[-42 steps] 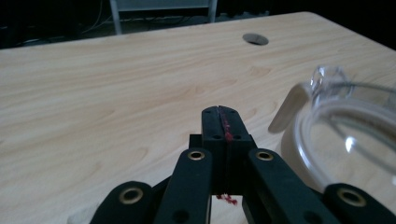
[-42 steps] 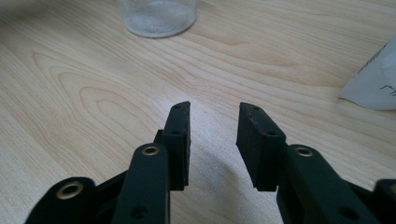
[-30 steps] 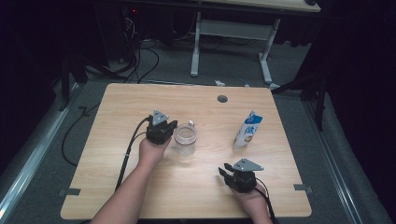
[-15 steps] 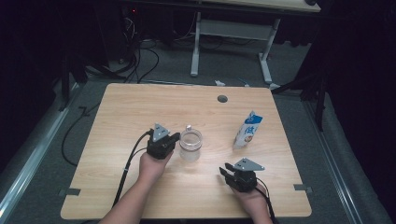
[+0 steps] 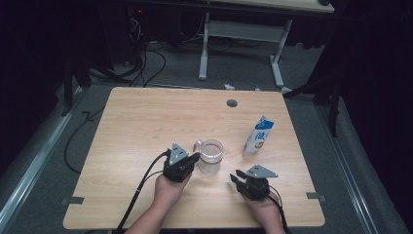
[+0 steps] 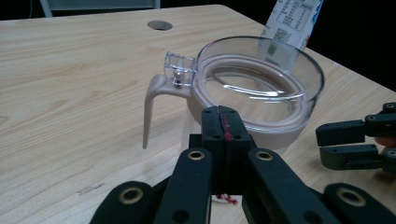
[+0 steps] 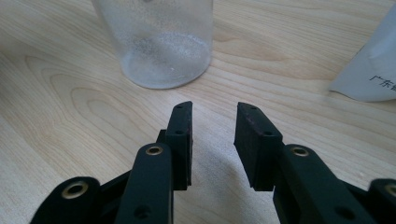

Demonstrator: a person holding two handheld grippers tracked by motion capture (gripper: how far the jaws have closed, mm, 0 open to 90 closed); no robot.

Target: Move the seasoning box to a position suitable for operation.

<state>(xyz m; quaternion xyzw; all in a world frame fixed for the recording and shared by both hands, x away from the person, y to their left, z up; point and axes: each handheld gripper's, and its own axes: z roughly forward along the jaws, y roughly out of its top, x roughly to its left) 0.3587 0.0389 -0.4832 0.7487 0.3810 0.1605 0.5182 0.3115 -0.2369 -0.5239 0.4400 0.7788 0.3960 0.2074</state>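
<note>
Pressing against the clear jug (image 5: 211,157), the left hand-held gripper (image 5: 194,159) stays closed.

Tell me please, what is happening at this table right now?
A person works at a wooden table with tongs in each hand. The left tongs are shut, with nothing between them, right beside a clear plastic jug with an open lid; whether they touch its wall is hard to tell. The right tongs are open and empty, low over the table, pointing toward the jug. A milk carton stands apart, untouched.
</note>
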